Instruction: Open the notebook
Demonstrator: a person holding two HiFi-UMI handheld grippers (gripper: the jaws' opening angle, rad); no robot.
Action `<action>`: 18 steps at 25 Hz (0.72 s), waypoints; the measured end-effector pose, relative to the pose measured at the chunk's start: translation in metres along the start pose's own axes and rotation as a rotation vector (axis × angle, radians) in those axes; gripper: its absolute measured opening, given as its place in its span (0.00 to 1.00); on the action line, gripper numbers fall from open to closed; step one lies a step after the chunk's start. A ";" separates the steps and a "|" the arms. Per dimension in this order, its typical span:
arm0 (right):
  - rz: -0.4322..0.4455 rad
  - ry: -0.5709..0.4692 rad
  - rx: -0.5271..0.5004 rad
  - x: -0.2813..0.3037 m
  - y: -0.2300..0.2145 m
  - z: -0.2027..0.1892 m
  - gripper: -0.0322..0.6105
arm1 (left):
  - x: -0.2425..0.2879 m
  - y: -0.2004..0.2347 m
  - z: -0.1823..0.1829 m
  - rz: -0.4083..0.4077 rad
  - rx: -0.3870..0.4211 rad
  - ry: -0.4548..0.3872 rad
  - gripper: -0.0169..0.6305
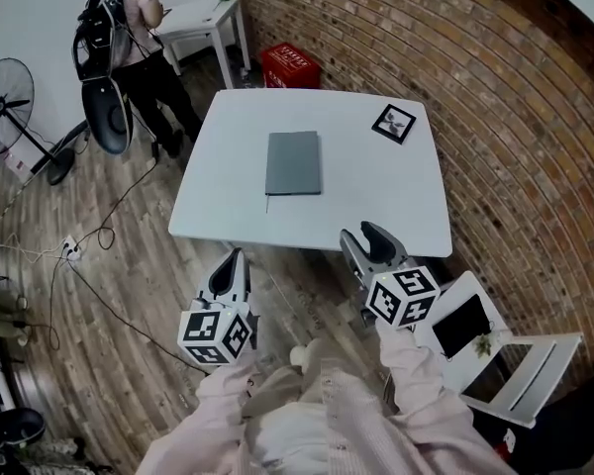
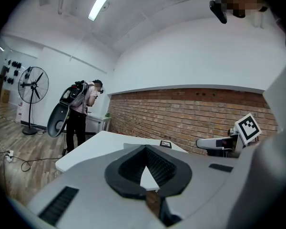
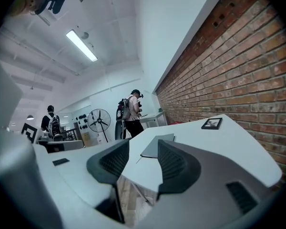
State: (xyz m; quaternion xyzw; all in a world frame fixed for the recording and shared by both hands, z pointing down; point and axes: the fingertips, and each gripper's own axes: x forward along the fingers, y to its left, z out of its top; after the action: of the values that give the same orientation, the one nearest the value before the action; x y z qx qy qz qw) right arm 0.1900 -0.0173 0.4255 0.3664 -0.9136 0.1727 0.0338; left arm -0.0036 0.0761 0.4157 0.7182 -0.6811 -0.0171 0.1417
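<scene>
A closed grey notebook [image 1: 293, 163] lies flat in the middle of the white table [image 1: 376, 196], a thin marker strand sticking out at its near left corner. Both grippers hover off the table's near edge, short of the notebook. My left gripper [image 1: 235, 257] is below the edge, its jaws shut tip to tip with nothing in them [image 2: 145, 147]. My right gripper [image 1: 366, 234] is at the edge, jaws open and holding nothing [image 3: 142, 150]. In the right gripper view the notebook [image 3: 152, 148] shows between the jaws, some way ahead.
A small black picture frame [image 1: 393, 124] lies at the table's far right corner. Beyond the table are a red crate [image 1: 290, 65], a small white table [image 1: 203, 20] and a person with a backpack [image 1: 129, 38]. A fan [image 1: 5, 92] and floor cables [image 1: 89, 236] are left, a white chair [image 1: 495, 349] right.
</scene>
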 end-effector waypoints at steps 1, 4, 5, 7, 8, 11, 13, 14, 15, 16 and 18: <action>-0.002 0.003 0.002 0.003 -0.001 0.000 0.32 | 0.003 0.002 0.000 -0.003 0.000 0.003 0.01; -0.006 0.007 0.004 0.015 -0.004 0.001 0.32 | 0.011 0.010 0.001 -0.004 -0.005 0.005 0.01; -0.007 0.009 0.004 0.020 -0.005 0.001 0.32 | 0.015 0.013 0.001 -0.004 -0.007 0.007 0.01; -0.007 0.016 0.007 0.031 -0.007 0.001 0.32 | 0.022 0.020 0.000 -0.001 -0.014 0.014 0.01; -0.006 0.021 0.010 0.037 -0.008 0.000 0.32 | 0.027 0.024 0.000 0.001 -0.017 0.017 0.01; -0.002 0.038 0.017 0.057 -0.013 -0.001 0.32 | 0.044 0.034 0.000 0.002 -0.023 0.025 0.01; -0.006 0.045 0.023 0.072 -0.021 -0.001 0.32 | 0.059 0.041 0.000 0.000 -0.026 0.032 0.01; -0.009 0.049 0.028 0.081 -0.024 0.000 0.32 | 0.067 0.045 0.000 -0.002 -0.028 0.037 0.01; -0.012 0.055 0.034 0.089 -0.028 0.000 0.32 | 0.075 0.049 0.001 -0.005 -0.031 0.043 0.01; -0.014 0.062 0.040 0.098 -0.031 0.000 0.32 | 0.083 0.053 0.001 -0.008 -0.034 0.050 0.01; -0.018 0.077 0.052 0.113 -0.037 0.001 0.32 | 0.099 0.060 0.002 -0.012 -0.041 0.065 0.01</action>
State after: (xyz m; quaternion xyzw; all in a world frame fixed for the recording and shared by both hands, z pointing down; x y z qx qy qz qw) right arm 0.1327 -0.1173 0.4571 0.3685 -0.9035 0.2102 0.0609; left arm -0.0550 -0.0236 0.4439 0.7195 -0.6711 -0.0088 0.1784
